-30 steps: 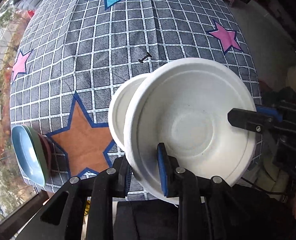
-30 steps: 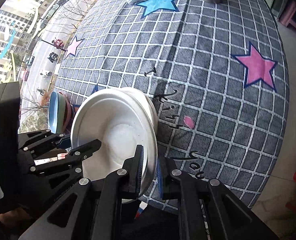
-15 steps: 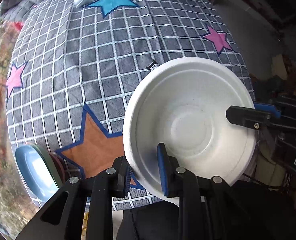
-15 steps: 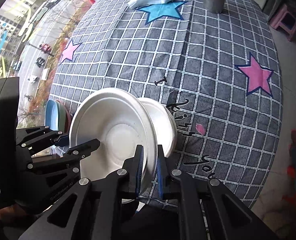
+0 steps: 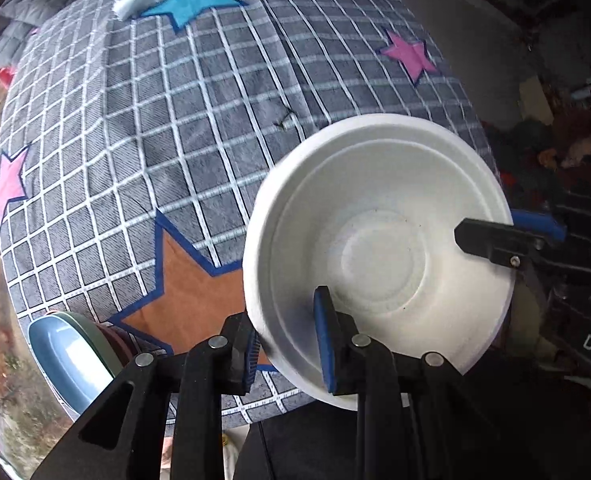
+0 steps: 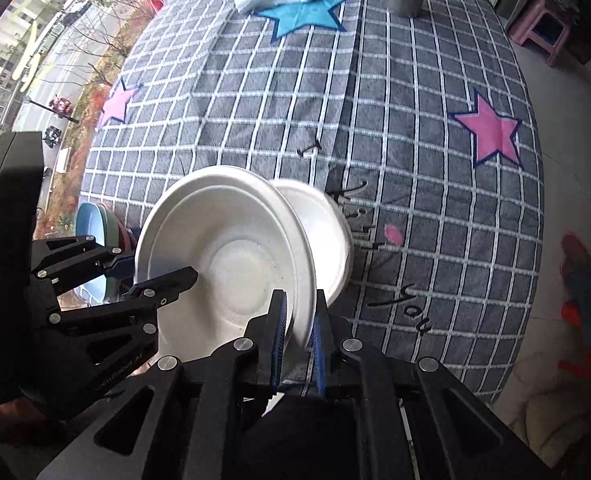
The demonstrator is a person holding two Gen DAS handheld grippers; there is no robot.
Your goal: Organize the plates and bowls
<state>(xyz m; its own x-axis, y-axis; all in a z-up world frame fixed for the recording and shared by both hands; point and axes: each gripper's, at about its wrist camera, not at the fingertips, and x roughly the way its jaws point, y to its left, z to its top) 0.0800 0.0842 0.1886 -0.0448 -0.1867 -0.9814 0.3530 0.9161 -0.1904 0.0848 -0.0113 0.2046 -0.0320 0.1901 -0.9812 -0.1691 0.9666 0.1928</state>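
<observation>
The left gripper (image 5: 289,344) is clamped on the near rim of a white bowl (image 5: 379,256), one pad inside and one outside. The right gripper (image 6: 299,340) pinches the same bowl's rim on the opposite side, its pads tight on the thin edge. A second white bowl (image 6: 323,236) sits just behind the held one, farther from the right gripper; whether the two touch is hard to tell. Both hang over the checked star-patterned tablecloth (image 5: 167,128). Left of the left gripper, at the table's edge, stands a stack of coloured plates (image 5: 71,356), blue on top.
</observation>
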